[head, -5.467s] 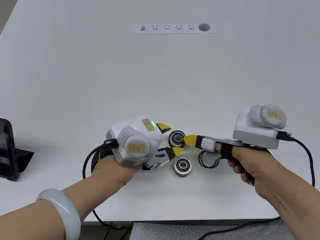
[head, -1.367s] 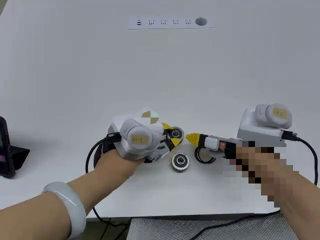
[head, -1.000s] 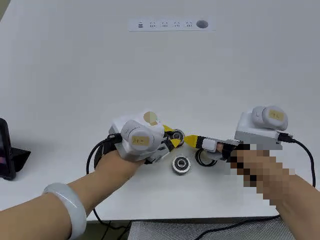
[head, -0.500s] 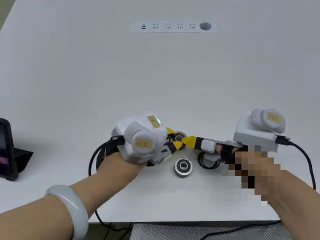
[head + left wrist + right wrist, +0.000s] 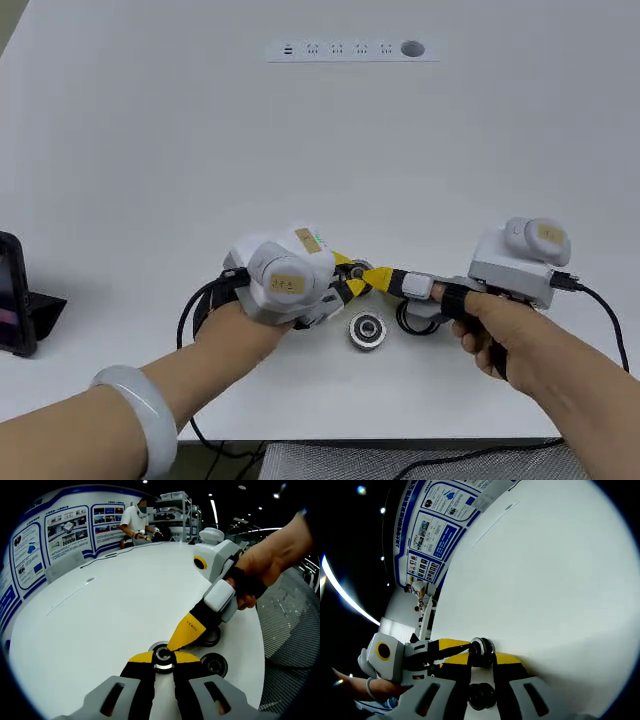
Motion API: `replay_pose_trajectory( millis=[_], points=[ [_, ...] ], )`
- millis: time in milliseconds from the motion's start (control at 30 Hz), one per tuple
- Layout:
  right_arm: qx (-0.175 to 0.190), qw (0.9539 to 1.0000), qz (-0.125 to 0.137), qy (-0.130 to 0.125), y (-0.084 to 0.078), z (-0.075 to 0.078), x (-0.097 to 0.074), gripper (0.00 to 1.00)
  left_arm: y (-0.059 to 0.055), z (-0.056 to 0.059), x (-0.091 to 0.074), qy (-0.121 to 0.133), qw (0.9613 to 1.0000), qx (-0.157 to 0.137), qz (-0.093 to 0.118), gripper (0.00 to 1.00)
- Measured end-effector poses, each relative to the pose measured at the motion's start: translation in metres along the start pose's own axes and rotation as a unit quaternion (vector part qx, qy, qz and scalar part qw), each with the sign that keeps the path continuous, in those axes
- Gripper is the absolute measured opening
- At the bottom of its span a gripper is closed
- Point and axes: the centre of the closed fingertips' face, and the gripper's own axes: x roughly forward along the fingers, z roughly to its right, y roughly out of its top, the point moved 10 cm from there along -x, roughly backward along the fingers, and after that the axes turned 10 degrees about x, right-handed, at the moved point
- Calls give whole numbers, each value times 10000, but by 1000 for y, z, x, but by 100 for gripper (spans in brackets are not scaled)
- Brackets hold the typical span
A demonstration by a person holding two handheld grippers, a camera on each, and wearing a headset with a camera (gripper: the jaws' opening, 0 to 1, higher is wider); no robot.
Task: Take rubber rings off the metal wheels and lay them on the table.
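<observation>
White desk (image 5: pixel 320 150) under both hands. My left gripper (image 5: pixel 161 663) has its fingers (image 5: pixel 139 658) closed on a metal wheel (image 5: pixel 163 654) near the front edge. My right gripper (image 5: pixel 483 661) meets that wheel from the opposite side, fingers (image 5: pixel 512 658) narrowly parted at its rim; I cannot tell whether they pinch. A second wheel (image 5: pixel 367 329) and a rubber ring (image 5: pixel 417 322) lie just beside, the ring partly hidden.

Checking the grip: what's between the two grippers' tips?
A metal wheel, clamped by the left gripper, the right gripper at its rim, per the left gripper view.
</observation>
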Motion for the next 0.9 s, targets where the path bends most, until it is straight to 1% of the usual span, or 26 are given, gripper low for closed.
replay_pose_trajectory(
  millis=[33, 67, 100, 133, 300, 400, 567, 700, 900],
  points=[
    [-7, 10000, -11, 10, 1, 1, 0, 18, 0, 0, 0, 3, 10000, 1, -2, 14],
    [37, 9998, -76, 170, 1, -1, 0, 16, 0, 0, 0, 5, 10000, 0, 0, 14],
    [19, 10000, -22, 70, 2, 1, -1, 16, 0, 0, 0, 8, 10000, 0, -1, 14],
    [-62, 10000, -25, 54, 3, 1, -1, 16, 0, 0, 0, 6, 10000, -3, 3, 14],
    [-87, 9999, 10, 53, 2, 2, -3, 15, 0, 0, 0, -1, 10000, 7, 1, 14],
    [-104, 9999, 61, 62, 3, 0, -6, 12, 0, 0, -1, 3, 10000, 0, 4, 14],
    [-192, 9998, 35, 30, 3, 0, -6, 9, 0, 0, -1, 0, 10000, 2, 4, 14],
    [-343, 9994, 34, -77, 3, 1, -5, 5, 0, 0, -1, -2, 10000, -3, 4, 14],
    [-365, 9993, 10, -62, 6, 2, -5, 3, 0, 0, -1, -10, 10000, -7, 8, 14]
  ],
)
